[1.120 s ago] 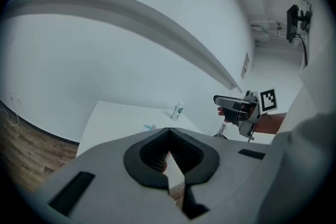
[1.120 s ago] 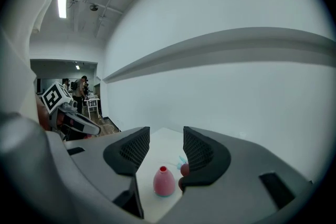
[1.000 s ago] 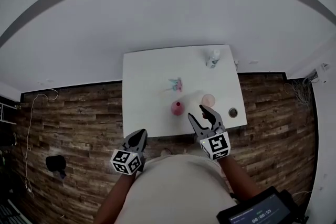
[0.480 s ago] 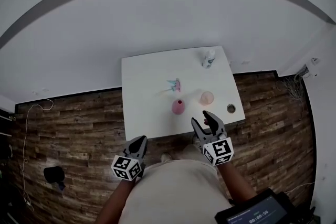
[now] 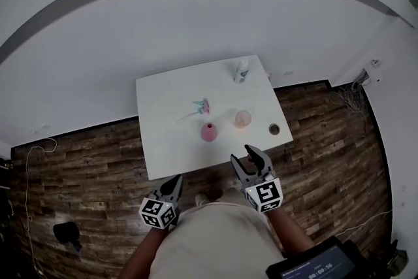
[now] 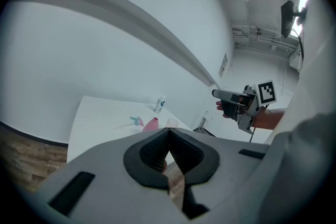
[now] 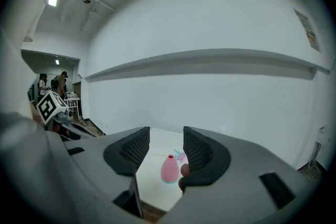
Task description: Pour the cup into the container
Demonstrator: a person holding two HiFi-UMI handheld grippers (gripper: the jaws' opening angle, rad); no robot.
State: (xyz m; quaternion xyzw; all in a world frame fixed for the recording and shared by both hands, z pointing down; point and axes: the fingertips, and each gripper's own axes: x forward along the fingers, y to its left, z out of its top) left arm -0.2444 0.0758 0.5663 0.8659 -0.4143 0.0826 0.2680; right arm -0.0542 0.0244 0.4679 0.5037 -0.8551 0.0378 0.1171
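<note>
A translucent pink cup (image 5: 242, 118) stands on the white table (image 5: 163, 140), right of a pink vase-shaped container (image 5: 208, 132). Both grippers hang in front of the table's near edge, over the wooden floor and clear of everything. My right gripper (image 5: 243, 155) is open with nothing between its fingers; in the right gripper view the right gripper (image 7: 165, 134) frames the far-off container (image 7: 169, 169). My left gripper (image 5: 175, 180) is lower left, close to my body. In the left gripper view the left gripper (image 6: 168, 131) has its jaws meeting at the tips, empty, with the container (image 6: 151, 124) and cup (image 6: 171, 123) beyond.
A teal and pink item (image 5: 201, 106) lies mid-table. A white bottle (image 5: 241, 70) stands at the far right corner, and a small dark round object (image 5: 274, 129) sits near the right front corner. White wall lies behind the table, with wood floor (image 5: 91, 160) around it.
Both grippers have drawn back from the table. The right one, earlier over the front edge near the cup, now hangs off the table. The table sits farther away and more to the left.
</note>
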